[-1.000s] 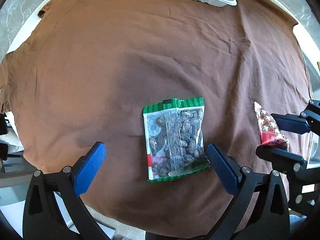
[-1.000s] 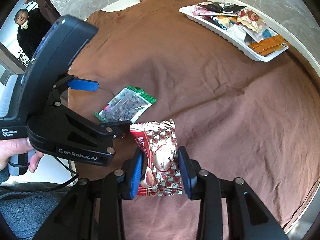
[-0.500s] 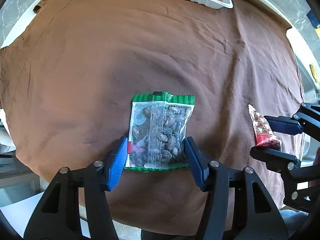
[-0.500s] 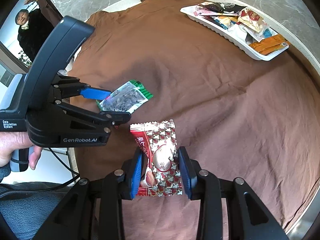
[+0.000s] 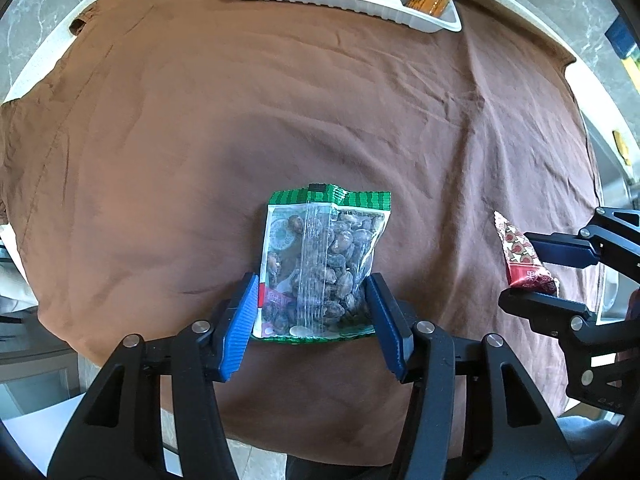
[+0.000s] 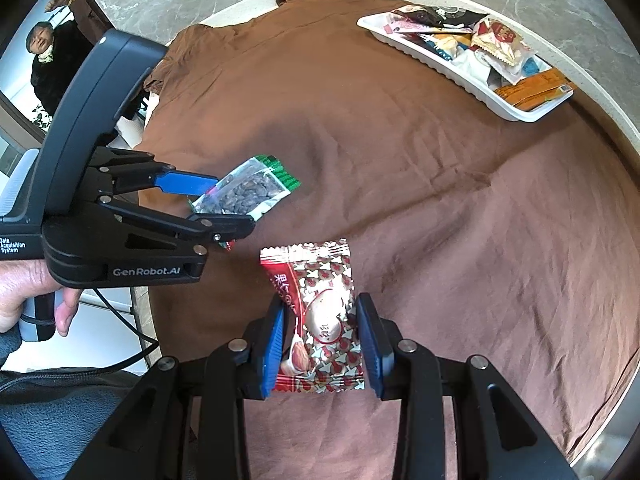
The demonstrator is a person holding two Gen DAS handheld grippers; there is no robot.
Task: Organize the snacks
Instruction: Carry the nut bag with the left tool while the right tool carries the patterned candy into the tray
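both grippers have a snack packet apiece. left gripper (image 5: pixel 312 312) has its blue pads pressed on the two side edges of the green-topped nut bag (image 5: pixel 322 264), low in the centre of the left wrist view; its jaws have just been closing, with the bag between them, and they now pinch it near the bottom seam, so most of the bag sticks out ahead of the fingers. from the right wrist view that bag (image 6: pixel 244 194) looks tilted and off the cloth at mid left, which i read as a lift.

right gripper (image 6: pixel 320 340) is clamped on the red and silver snack packet (image 6: pixel 318 316) at lower centre, gripping its lower half by the sides, top seam pointing away. holding by the edges spares the contents from crushing, i'd say.

brown cloth (image 6: pixel 400 168) covers the round table. white tray (image 6: pixel 404 42) sits at the upper right, well apart from both packets, already piled with wrappers. that seems the place both are bound for, one carried in each hand to save a trip.
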